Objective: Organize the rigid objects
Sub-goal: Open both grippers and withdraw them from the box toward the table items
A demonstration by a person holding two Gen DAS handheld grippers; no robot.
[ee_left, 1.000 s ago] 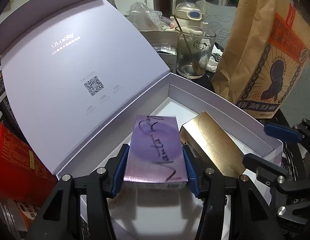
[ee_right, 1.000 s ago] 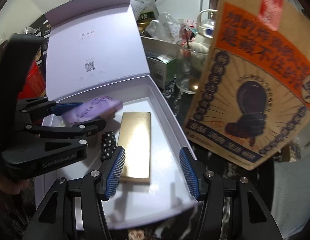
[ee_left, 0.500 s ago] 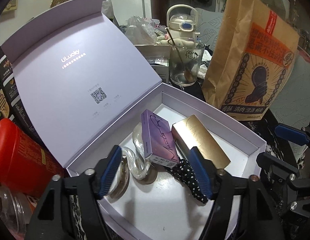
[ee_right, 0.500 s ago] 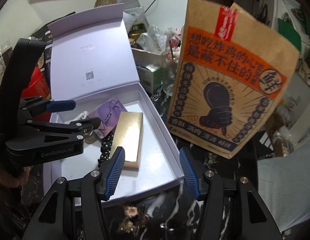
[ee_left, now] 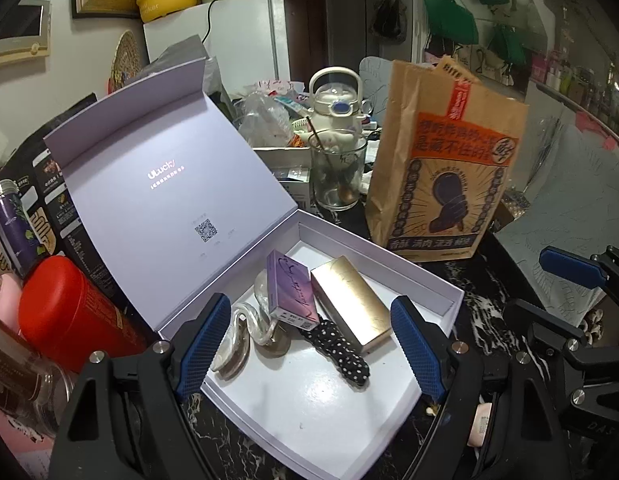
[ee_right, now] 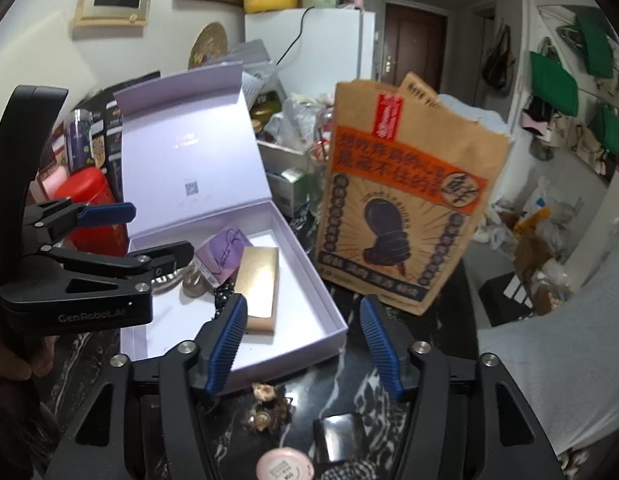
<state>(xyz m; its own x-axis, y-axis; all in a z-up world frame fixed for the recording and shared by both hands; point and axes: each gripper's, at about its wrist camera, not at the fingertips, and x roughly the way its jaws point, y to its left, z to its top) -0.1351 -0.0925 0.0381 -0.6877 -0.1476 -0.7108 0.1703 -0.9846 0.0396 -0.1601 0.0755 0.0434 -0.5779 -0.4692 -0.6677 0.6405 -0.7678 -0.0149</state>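
Left gripper (ee_left: 311, 344) fingers spread wide, grasping nothing, low centre of frame over the open white box (ee_left: 425, 280). Inside the box: purple carton (ee_left: 293, 294) leaning on gold carton (ee_left: 349, 304), polka-dot fabric (ee_left: 341, 352) in front, shell pieces (ee_left: 245, 332) at left. Right gripper (ee_right: 303, 346) also released, empty. Only the right view shows a pink round case (ee_right: 285, 465) and a small dark case (ee_right: 338, 436) on the bench (ee_right: 349, 380), bottom centre.

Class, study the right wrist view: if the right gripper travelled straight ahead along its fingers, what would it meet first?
Most likely the brown paper bag, standing straight beyond the open right gripper. The near right corner of the white box lies just left of that line; depth is hard to judge.
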